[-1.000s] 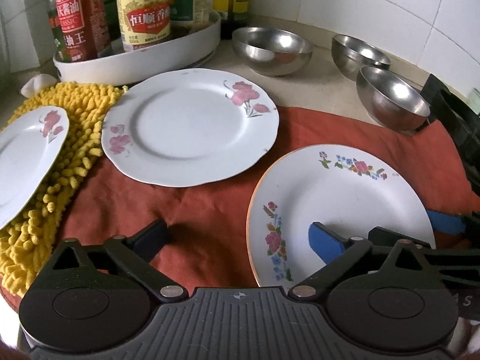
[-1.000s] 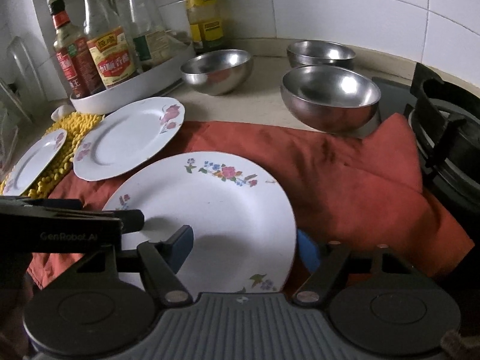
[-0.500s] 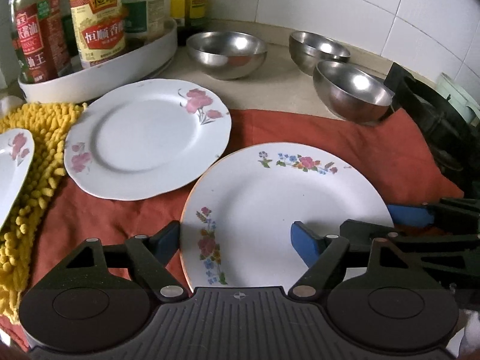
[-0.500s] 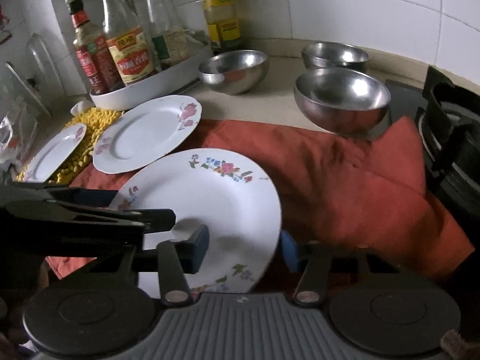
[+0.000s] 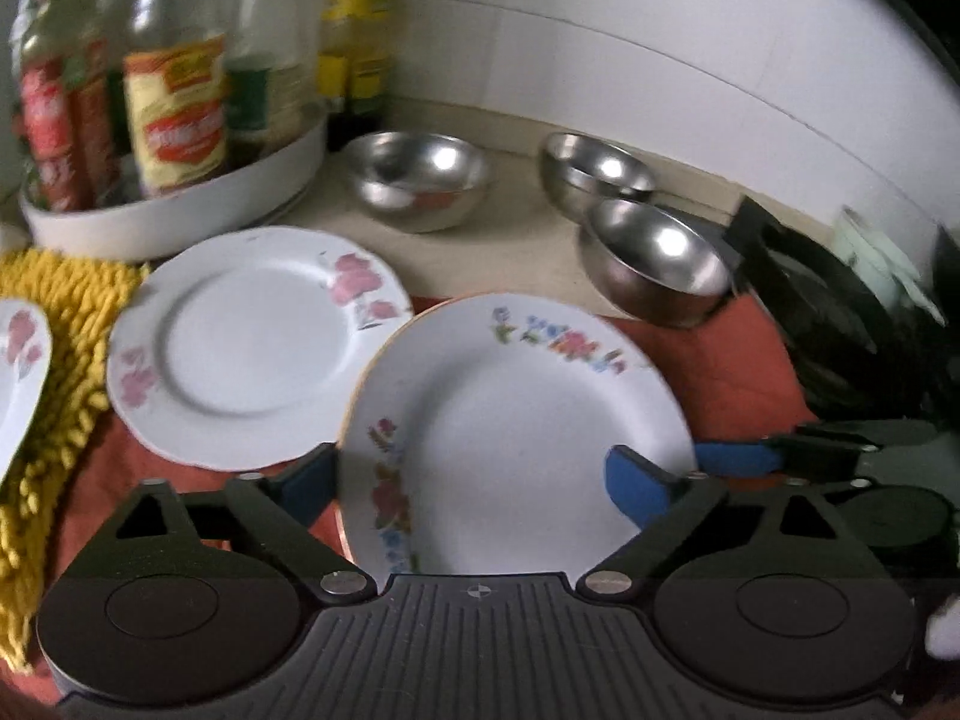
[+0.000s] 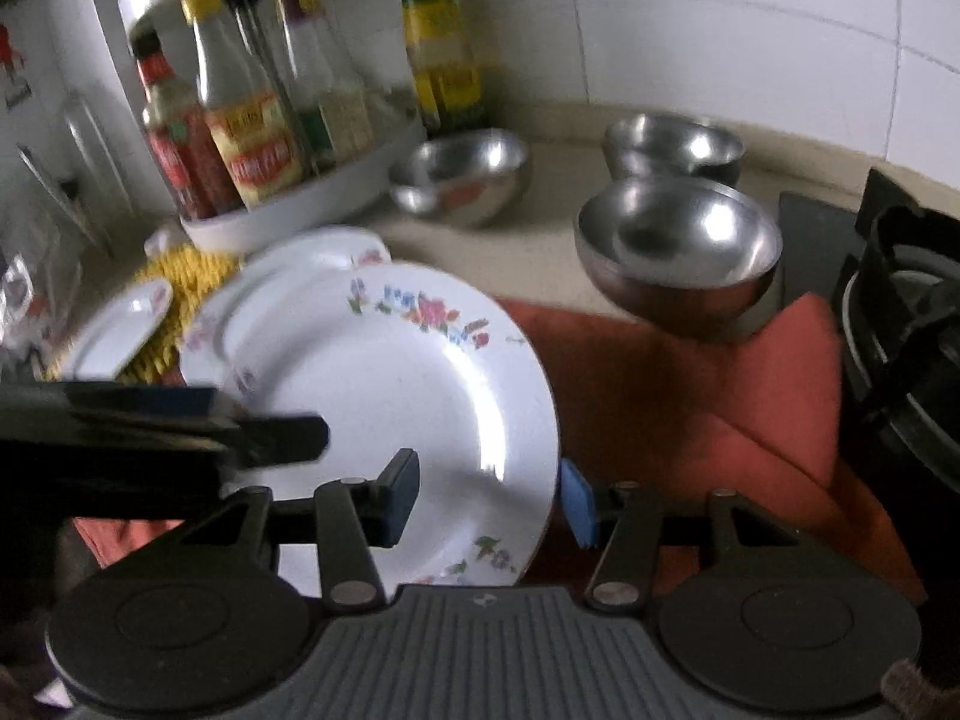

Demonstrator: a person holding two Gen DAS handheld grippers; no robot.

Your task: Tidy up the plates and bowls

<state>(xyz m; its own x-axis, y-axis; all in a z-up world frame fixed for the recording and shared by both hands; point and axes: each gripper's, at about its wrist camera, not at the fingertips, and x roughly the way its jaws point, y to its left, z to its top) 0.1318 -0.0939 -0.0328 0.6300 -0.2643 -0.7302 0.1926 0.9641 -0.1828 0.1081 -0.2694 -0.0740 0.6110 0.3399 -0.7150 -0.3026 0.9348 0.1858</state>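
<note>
A white plate with a many-coloured flower border [image 6: 390,396] is tilted up off the red cloth [image 6: 690,396]. My right gripper [image 6: 487,499] is shut on the plate's right rim, one finger above it and one below. In the left wrist view the same plate [image 5: 510,420] lies between the fingers of my left gripper [image 5: 474,486]. Those jaws are opening and the pads do not press on the plate. A pink-flowered plate [image 5: 240,342] lies just left of it. Another plate [image 5: 18,360] rests on the yellow mat [image 5: 54,312]. Three steel bowls [image 5: 420,180] [image 5: 600,171] [image 5: 660,264] stand behind.
A round white tray [image 5: 180,216] with several sauce bottles stands at the back left against the tiled wall. A black gas stove [image 6: 912,324] borders the cloth on the right. Beige counter [image 6: 540,240] shows between the bowls and the plates.
The right gripper closed on the flower-border plate's rim and raised it off the cloth, tilted, toward the pink-flowered plate. The left jaws narrowed, then widened again. Both hands rose a little.
</note>
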